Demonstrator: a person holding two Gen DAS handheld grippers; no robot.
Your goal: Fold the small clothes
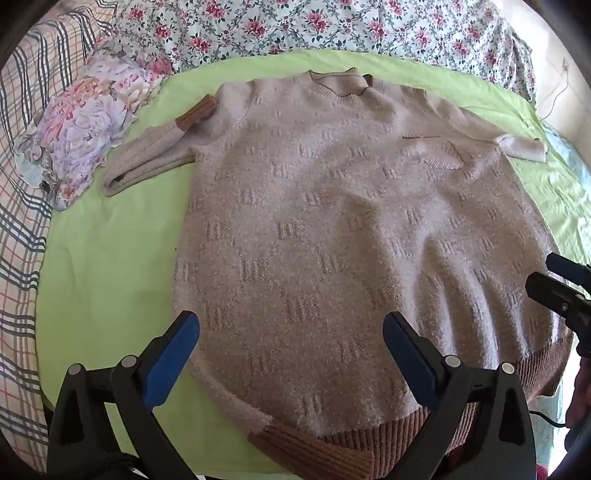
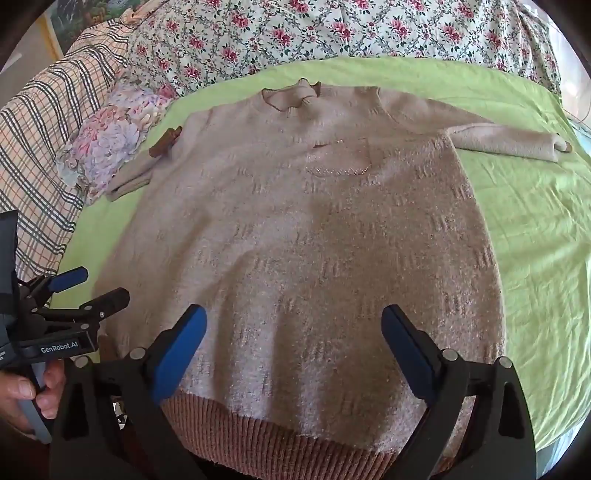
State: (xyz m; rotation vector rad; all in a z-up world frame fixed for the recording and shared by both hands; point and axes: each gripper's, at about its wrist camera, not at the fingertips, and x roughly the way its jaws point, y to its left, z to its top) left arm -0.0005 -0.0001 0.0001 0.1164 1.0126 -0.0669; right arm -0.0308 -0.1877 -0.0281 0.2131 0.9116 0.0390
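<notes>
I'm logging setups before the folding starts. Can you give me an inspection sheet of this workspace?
Surface: green sheet, creased.
Job's things: sweater spread flat, collar far, brown hem near; one sleeve bent back, the other sleeve stretched out.
Clutter: floral cloth bunched beside the bent sleeve.
Grippers: left gripper and right gripper both open above the hem, holding nothing.
Cables: thin cable at the far edge.
Surroundings: floral quilt, plaid bedding.

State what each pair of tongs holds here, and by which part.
Nothing is held. The left tongs and right tongs both stand open above the sweater, near its hem.
</notes>
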